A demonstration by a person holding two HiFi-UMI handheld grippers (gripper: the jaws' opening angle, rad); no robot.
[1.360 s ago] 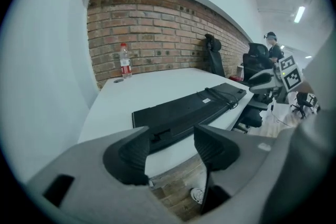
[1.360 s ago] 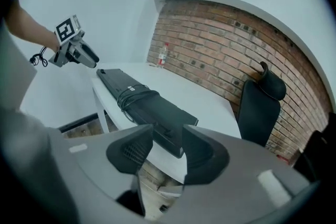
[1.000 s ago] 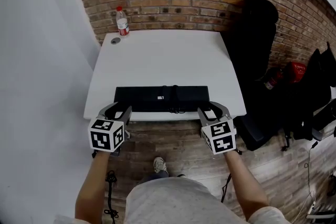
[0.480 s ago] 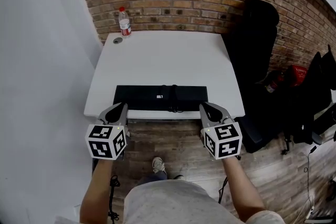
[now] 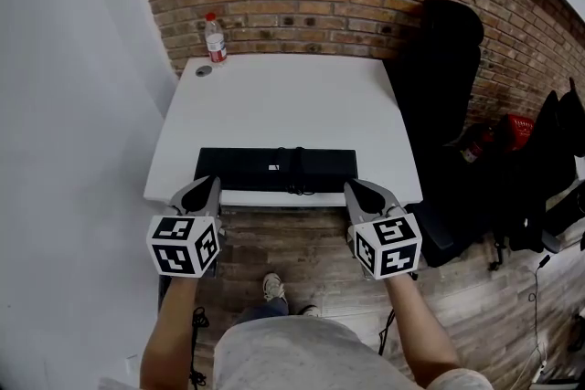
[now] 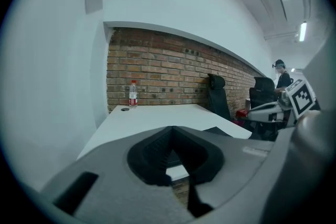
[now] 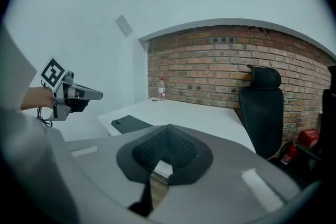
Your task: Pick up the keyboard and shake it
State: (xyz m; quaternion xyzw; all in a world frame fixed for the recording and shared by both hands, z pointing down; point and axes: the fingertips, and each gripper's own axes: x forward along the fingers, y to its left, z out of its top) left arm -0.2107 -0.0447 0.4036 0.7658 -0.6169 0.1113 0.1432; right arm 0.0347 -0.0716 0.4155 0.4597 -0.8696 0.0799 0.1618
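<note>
**Item:** keyboard (image 5: pixel 274 169), black, lying flat on the white tabletop (image 5: pixel 283 96), close along its near edge

**Long axis:** runs left to right across your front, one end toward each of your hands; you cannot tell which long side faces you

**Left gripper** (image 5: pixel 211 184): clenched on nothing, jaws only just closed, held off the tabletop's near edge by the keyboard's left end

**Right gripper** (image 5: pixel 353 187): clenched, empty, likewise off the edge by the right end

**Progress:** keyboard is down and in neither grip; this fits you being about to lift it, or having shaken it and set it back
</note>
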